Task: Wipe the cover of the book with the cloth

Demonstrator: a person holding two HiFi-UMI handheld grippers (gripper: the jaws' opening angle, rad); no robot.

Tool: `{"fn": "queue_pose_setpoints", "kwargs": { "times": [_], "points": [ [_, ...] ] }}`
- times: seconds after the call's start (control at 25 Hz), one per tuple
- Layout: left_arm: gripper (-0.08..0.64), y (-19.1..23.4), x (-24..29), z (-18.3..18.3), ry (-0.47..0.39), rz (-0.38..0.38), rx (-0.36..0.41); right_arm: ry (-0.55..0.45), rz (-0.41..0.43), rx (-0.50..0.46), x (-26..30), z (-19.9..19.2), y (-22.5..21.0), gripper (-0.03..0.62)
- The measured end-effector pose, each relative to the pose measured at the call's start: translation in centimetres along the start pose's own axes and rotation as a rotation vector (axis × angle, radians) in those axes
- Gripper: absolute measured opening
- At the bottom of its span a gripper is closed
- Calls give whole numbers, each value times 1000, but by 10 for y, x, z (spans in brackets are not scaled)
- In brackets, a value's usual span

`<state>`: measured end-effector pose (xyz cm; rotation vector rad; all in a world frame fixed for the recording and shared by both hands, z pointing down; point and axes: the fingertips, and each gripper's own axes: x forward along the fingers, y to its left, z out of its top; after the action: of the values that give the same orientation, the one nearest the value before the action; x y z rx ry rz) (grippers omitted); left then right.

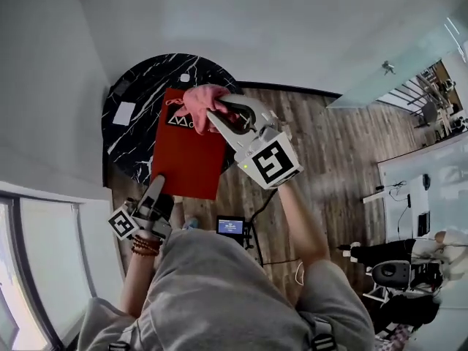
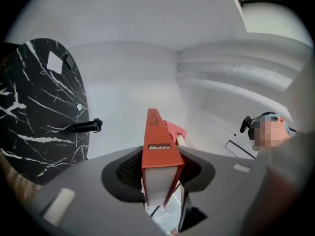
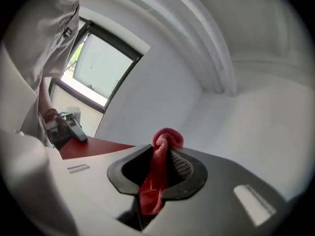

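Left gripper (image 1: 156, 183) was clamped on the 6 o'clock edge of the red book (image 1: 186, 148), holding it over the black marble table (image 1: 131, 86). Right gripper (image 1: 213, 115) was pinched narrow on the bunched pink cloth (image 1: 199, 99) at the cover's 12 o'clock edge, contact with the cover not resolvable. Judged: book stiff, smooth-covered and fairly heavy, likely to pivot under wiping pressure, so a deep bite on that edge suits it, while the cloth is soft and light. White card (image 1: 123, 113) lay at the book's 9 o'clock and a small screened device (image 1: 231, 227) on the floor at 5 o'clock, neither in the way.
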<state>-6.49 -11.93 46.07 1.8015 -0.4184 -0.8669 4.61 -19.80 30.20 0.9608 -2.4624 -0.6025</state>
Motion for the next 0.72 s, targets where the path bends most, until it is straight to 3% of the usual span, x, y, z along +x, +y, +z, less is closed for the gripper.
{"fn": "queue_pose_setpoints", "kwargs": {
  "times": [0.12,0.2,0.36,0.52,0.64,0.72],
  "points": [
    [164,-12,5,2,-10,-4,83,42,10,-144,25,-4,-3,83],
    [164,-20,5,5,-25,-3,162,41,25,-191,39,-2,1,83],
    [164,-41,10,8,-125,-30,222,-37,68,-197,49,13,4,81],
    [164,-51,-1,22,-215,-4,295,-87,103,-222,55,35,22,81],
    [164,-64,-14,28,-282,-42,244,-104,137,-259,61,48,54,81],
    [164,-66,-24,34,-308,-41,249,-107,168,-262,64,50,76,81]
  ]
}}
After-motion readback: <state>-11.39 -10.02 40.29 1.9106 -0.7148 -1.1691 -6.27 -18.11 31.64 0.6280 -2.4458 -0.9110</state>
